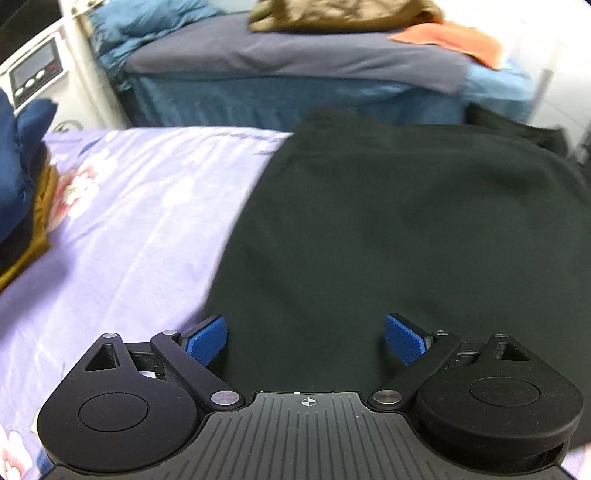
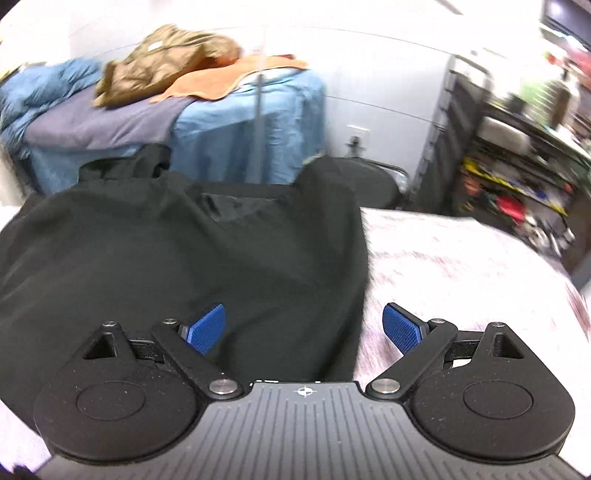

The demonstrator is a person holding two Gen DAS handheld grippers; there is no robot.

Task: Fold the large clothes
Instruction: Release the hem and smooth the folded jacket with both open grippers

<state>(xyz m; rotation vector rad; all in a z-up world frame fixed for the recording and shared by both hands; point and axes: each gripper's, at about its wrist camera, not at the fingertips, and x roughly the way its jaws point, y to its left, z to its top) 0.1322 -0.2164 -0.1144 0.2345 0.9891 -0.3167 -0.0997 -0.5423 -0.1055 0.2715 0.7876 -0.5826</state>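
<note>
Garment [image 1: 406, 221] — black, unlabelled — on floral bedsheet [image 1: 129, 221]

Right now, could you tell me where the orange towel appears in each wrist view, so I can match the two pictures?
Left wrist view: orange towel at top right, on the far bed.
Right wrist view: orange towel at upper left of centre, on the same bed.
Shared landmark: the olive-brown jacket lying just left of it.
</note>
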